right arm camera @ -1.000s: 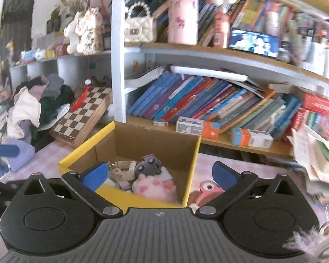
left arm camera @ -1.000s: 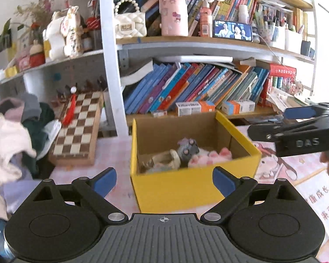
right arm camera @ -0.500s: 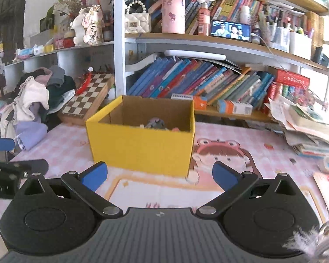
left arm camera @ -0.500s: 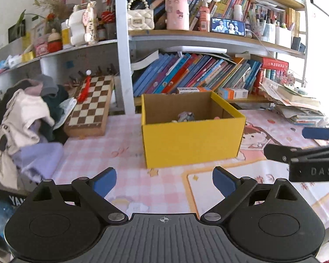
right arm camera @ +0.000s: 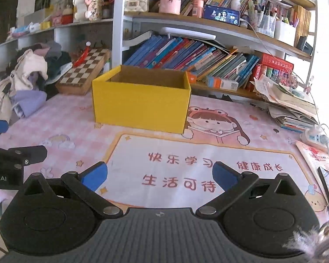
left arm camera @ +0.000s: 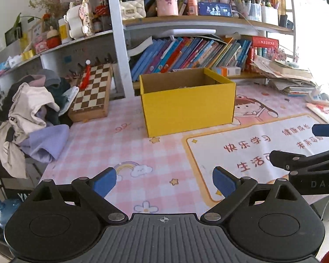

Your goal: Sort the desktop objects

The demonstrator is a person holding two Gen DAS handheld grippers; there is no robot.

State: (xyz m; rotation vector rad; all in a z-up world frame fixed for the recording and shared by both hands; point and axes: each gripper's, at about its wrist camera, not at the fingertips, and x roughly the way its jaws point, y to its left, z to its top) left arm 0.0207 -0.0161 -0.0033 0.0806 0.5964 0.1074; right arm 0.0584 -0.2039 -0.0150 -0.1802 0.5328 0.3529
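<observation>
A yellow cardboard box [left arm camera: 187, 107] [right arm camera: 140, 104] stands open-topped on the pink checked desk mat [left arm camera: 111, 149] [right arm camera: 61, 129], well ahead of both grippers; its contents are hidden by its walls. My left gripper [left arm camera: 164, 182] is open and empty, low over the near part of the mat. My right gripper [right arm camera: 160, 176] is also open and empty, above the white printed panel [right arm camera: 197, 168]. The right gripper shows at the right edge of the left wrist view [left arm camera: 307, 146], and the left one at the left edge of the right wrist view [right arm camera: 15, 144].
A wooden chessboard [left arm camera: 93, 93] leans left of the box beside a pile of clothes [left arm camera: 30, 114]. Behind the box are shelves with slanted books [right arm camera: 186, 54]. Stacked papers and books [right arm camera: 291, 105] and a small white object [right arm camera: 313, 134] lie at the right.
Both grippers have pulled back and dropped from over the box toward the desk's near edge, staying open. The toys inside the box are no longer visible.
</observation>
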